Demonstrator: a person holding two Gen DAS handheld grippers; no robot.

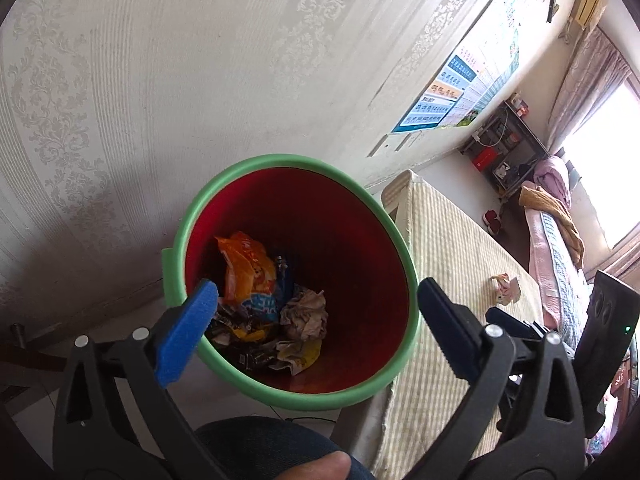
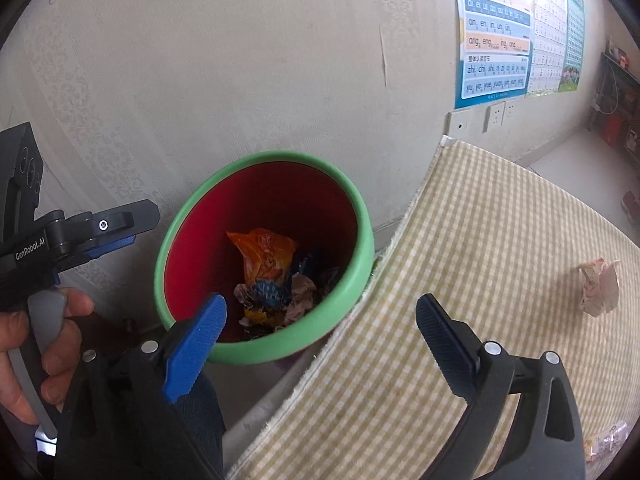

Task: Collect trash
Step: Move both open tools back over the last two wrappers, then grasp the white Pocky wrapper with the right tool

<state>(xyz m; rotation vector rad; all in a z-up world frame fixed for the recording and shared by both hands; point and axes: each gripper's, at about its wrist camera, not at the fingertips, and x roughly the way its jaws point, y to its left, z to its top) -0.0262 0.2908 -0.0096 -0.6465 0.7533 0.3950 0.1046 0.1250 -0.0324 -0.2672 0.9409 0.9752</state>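
Observation:
A red trash bin with a green rim (image 1: 240, 168) (image 2: 356, 200) stands beside the table, against the wall. Inside lie an orange snack wrapper (image 1: 248, 268) (image 2: 268, 256), crumpled paper (image 1: 306, 316) (image 2: 302, 292) and other wrappers. My left gripper (image 1: 316, 296) is open and empty, held above the bin's mouth. My right gripper (image 2: 320, 316) is open and empty, over the bin's near rim and the table edge. A crumpled pink-white wrapper (image 1: 506, 288) (image 2: 600, 290) lies on the yellow checked tablecloth (image 1: 448, 240) (image 2: 480, 240). Another clear wrapper (image 2: 606, 442) lies near the table's front right.
The patterned wall (image 1: 160, 80) is close behind the bin. Posters (image 2: 496, 40) hang above wall sockets (image 2: 494, 114). A shelf (image 1: 504, 144) and a chair draped with cloth (image 1: 552, 220) stand beyond the table. The left gripper's body (image 2: 80, 232) shows at the left.

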